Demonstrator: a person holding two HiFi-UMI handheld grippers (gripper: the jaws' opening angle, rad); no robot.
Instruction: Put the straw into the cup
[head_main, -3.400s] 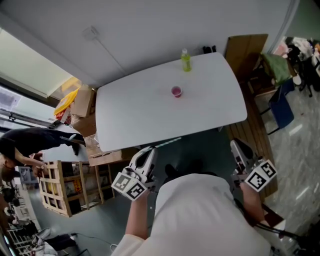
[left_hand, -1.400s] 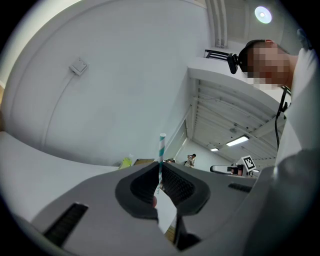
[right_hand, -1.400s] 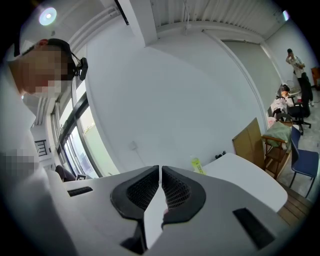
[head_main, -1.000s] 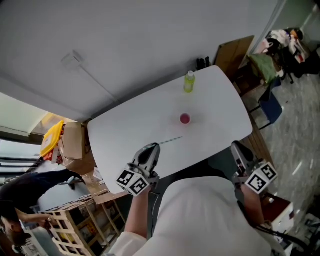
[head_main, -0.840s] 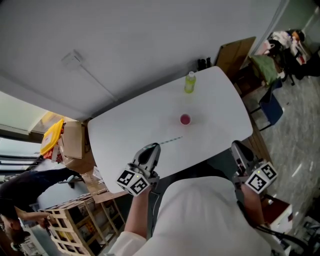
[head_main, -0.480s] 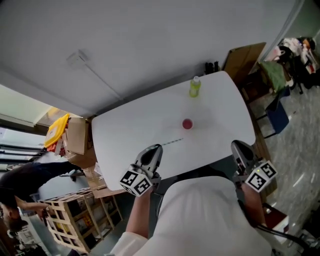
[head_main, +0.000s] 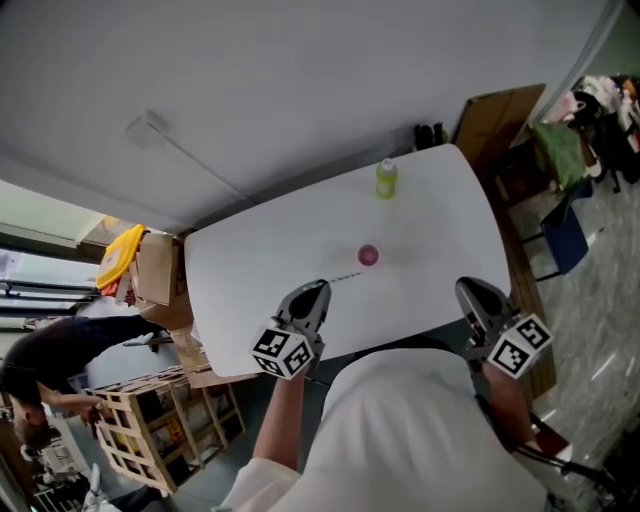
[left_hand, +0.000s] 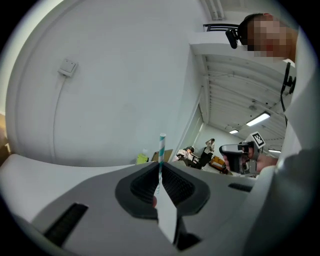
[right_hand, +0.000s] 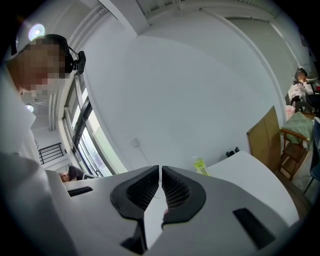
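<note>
A small pink cup (head_main: 368, 255) stands near the middle of the white table (head_main: 250, 270). My left gripper (head_main: 317, 288) hovers over the table's near edge, shut on a teal-and-white striped straw (head_main: 346, 276). The straw points from its jaws toward the cup and ends just short of it. In the left gripper view the straw (left_hand: 161, 152) sticks out between the closed jaws of the left gripper (left_hand: 160, 166). My right gripper (head_main: 472, 290) is at the table's near right edge, apart from the cup. The right gripper (right_hand: 160, 170) is shut with nothing in it.
A green bottle (head_main: 386, 179) stands at the table's far side, behind the cup. Cardboard boxes (head_main: 155, 275) and a wooden crate rack (head_main: 140, 420) sit left of the table, with a person (head_main: 60, 350) bending there. A blue chair (head_main: 565, 235) and a wooden board (head_main: 500, 110) are to the right.
Both grippers have come forward from well short of the table to its near edge. The left gripper has carried the straw over the table, closer to the cup.
</note>
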